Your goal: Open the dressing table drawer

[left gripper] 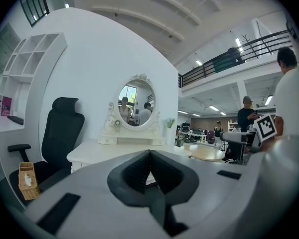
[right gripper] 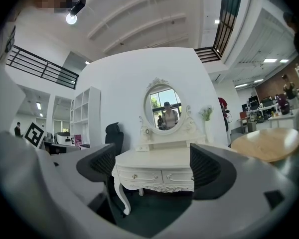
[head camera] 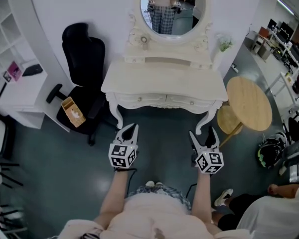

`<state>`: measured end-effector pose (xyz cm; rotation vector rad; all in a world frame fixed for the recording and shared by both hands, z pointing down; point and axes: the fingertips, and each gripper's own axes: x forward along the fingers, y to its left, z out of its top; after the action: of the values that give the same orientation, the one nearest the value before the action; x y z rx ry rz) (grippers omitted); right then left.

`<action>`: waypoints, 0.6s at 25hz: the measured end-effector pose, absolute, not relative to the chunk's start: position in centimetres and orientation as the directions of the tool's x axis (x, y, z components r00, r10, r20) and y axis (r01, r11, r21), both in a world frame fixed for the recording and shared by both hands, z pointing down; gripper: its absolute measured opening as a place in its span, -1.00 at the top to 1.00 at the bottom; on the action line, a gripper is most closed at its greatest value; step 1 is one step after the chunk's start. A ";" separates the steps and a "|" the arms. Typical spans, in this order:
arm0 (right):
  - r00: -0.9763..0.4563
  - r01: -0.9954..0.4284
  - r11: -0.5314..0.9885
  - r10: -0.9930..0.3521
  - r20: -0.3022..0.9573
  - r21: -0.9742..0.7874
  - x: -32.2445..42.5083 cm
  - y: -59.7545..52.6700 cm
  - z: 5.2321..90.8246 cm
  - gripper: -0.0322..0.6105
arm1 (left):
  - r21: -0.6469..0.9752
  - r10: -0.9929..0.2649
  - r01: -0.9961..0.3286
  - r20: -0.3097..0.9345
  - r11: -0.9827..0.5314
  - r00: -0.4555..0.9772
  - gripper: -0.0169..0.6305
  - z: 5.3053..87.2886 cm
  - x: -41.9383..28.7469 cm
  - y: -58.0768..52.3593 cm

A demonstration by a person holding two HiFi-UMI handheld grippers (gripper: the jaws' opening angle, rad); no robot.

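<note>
Straight ahead, the dressing table (head camera: 164,78) stands at the far side, its drawers (right gripper: 137,175) shut. Nearer, the left gripper (head camera: 131,128) holds its jaws together; the right gripper (head camera: 203,133) has them wide apart, empty

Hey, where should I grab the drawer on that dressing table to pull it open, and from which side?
Probably the small round knob on the drawer front, coming in level from the front. It stands out of the closed, flat face, so the jaws can close on either side of it.
</note>
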<state>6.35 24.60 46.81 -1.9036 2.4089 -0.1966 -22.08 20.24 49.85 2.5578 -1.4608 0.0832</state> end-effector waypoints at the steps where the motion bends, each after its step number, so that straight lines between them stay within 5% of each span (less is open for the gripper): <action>1: -0.228 -0.965 0.222 -0.973 0.026 -0.142 6.3 24.6 46.9 -0.53 | 0.139 -0.846 -0.857 0.145 -0.497 0.514 0.87 50.0 -22.2 20.1; 15: -0.194 -0.970 0.188 -0.981 0.027 -0.155 7.2 21.8 47.5 -0.53 | 0.130 -0.821 -0.836 0.163 -0.533 0.548 0.87 50.7 -21.1 16.2</action>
<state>7.25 21.80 47.46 -1.9426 2.3597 -0.2101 -21.06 16.18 50.75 2.5906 -1.4035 0.1210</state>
